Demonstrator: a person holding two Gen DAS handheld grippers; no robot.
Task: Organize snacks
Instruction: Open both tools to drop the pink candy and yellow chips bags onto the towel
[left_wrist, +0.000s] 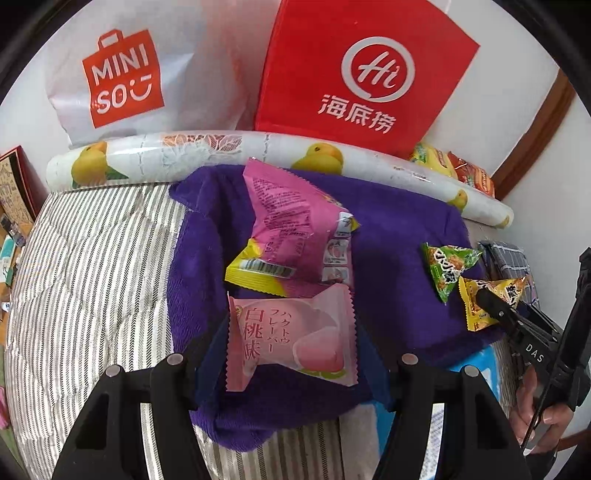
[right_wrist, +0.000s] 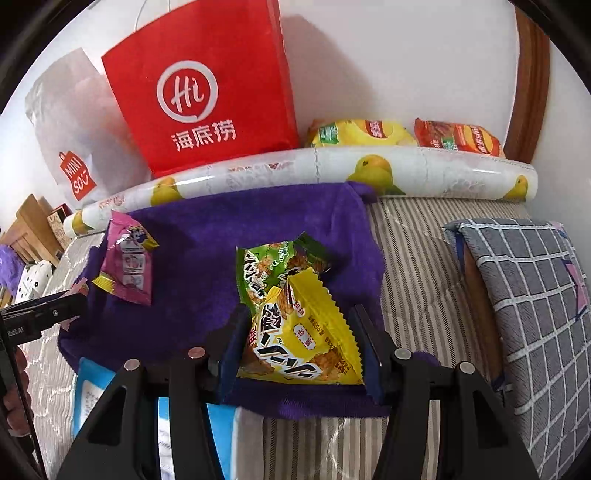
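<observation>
Fingers flank pale-pink peach-printed snack packet.

Domestic bedroom, evidenced by a bed with a striped quilted mattress cover and a grey grid-patterned pillow at one side. Purple towel spread over the bedding, with a rolled duck-print sheet along the far edge against a plain white wall. Retail carrier bags, one white MINISO bag and one red Haidilao bag, propped at the wall. Wooden door frame at right; wooden furniture with clutter at far left.
</observation>
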